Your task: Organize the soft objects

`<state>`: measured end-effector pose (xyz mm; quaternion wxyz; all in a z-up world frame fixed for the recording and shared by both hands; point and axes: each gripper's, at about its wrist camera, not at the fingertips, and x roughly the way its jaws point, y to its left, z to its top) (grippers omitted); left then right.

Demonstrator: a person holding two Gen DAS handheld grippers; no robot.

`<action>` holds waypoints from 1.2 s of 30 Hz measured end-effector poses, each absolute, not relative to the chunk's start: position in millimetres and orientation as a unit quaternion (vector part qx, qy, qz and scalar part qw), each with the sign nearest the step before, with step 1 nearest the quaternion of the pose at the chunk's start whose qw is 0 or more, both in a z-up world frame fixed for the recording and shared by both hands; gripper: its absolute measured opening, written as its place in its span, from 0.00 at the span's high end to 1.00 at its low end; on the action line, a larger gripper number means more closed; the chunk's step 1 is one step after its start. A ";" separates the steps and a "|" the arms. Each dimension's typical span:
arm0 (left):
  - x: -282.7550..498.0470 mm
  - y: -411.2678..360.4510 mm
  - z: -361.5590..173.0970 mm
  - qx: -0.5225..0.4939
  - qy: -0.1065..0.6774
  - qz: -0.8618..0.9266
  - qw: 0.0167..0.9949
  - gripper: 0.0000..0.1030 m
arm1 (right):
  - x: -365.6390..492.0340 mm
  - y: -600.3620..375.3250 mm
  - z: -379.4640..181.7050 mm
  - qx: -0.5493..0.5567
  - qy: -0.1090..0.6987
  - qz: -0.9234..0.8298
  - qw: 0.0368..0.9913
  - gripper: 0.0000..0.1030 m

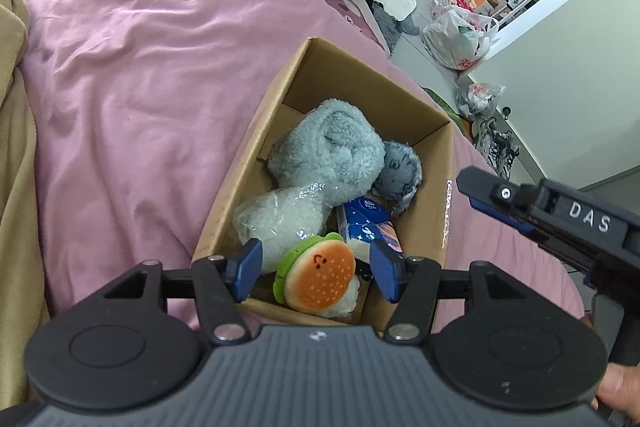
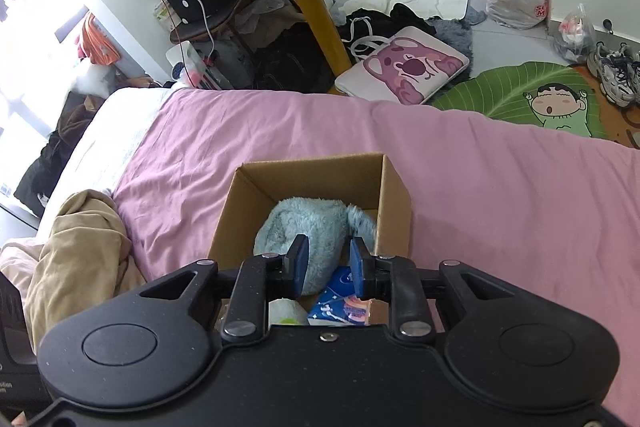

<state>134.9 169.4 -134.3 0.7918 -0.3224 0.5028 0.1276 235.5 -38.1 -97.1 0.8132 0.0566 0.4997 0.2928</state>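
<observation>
On the pink bedsheet (image 1: 132,75) sits an open cardboard box (image 1: 420,115), its long axis running away from the left wrist camera toward the foot of the bed, top open. Inside, a rolled pale-blue fluffy towel (image 1: 328,147) fills the middle, its roll lying roughly across the box. Just beside it on the right is a smaller grey-blue plush piece (image 1: 400,171), touching the towel. Nearer the camera lie a clear plastic bag of white filling (image 1: 280,215), a blue tissue pack (image 1: 368,223) and a burger-shaped plush toy (image 1: 320,275) at the near wall, its bun face turned upward.

The left gripper (image 1: 316,267) hovers above the near end of the box, jaws spread wide on either side of the burger toy, gripping nothing. The right gripper (image 2: 329,271) hangs over the same box from the other side, jaws at a narrow gap with the towel (image 2: 304,231) and tissue pack (image 2: 340,303) seen below, nothing held between them; in the left view its black body (image 1: 560,215) reaches in from the right, above the box's right wall.

A beige blanket (image 2: 72,247) is bunched on the bed, apart from the box (image 2: 396,195).
</observation>
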 end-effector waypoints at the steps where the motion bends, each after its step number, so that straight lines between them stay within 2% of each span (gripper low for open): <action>1: 135.0 169.4 -133.8 -0.322 0.502 0.128 0.792 0.43 | 234.4 -39.2 -95.9 0.055 0.499 0.293 0.814 0.77; 5: 134.4 168.6 -130.4 -0.320 0.499 0.131 0.795 0.40 | 232.2 -44.7 -90.7 0.056 0.497 0.294 0.815 0.74; 10: 132.1 168.6 -120.7 -0.315 0.487 0.137 0.803 0.23 | 229.4 -53.7 -87.1 0.057 0.496 0.295 0.815 0.67; 13: 130.6 166.2 -112.5 -0.308 0.481 0.143 0.808 0.19 | 226.6 -61.7 -82.7 0.060 0.493 0.294 0.817 0.60; 23: 127.0 148.0 -82.3 -0.280 0.467 0.140 0.827 0.12 | 213.9 -92.3 -63.8 0.072 0.474 0.291 0.828 0.44; 25: 125.4 141.6 -75.7 -0.271 0.463 0.137 0.833 0.12 | 211.1 -100.2 -60.2 0.076 0.471 0.290 0.830 0.39; 29: 121.6 127.5 -62.9 -0.248 0.460 0.131 0.842 0.12 | 203.1 -112.8 -50.7 0.079 0.458 0.288 0.837 0.23; 32: 115.5 118.0 -54.3 -0.227 0.460 0.132 0.848 0.11 | 196.5 -122.6 -44.2 0.085 0.449 0.288 0.842 0.20; 36: 105.4 110.9 -44.2 -0.211 0.461 0.146 0.850 0.07 | 187.4 -134.1 -38.1 0.092 0.441 0.285 0.846 0.11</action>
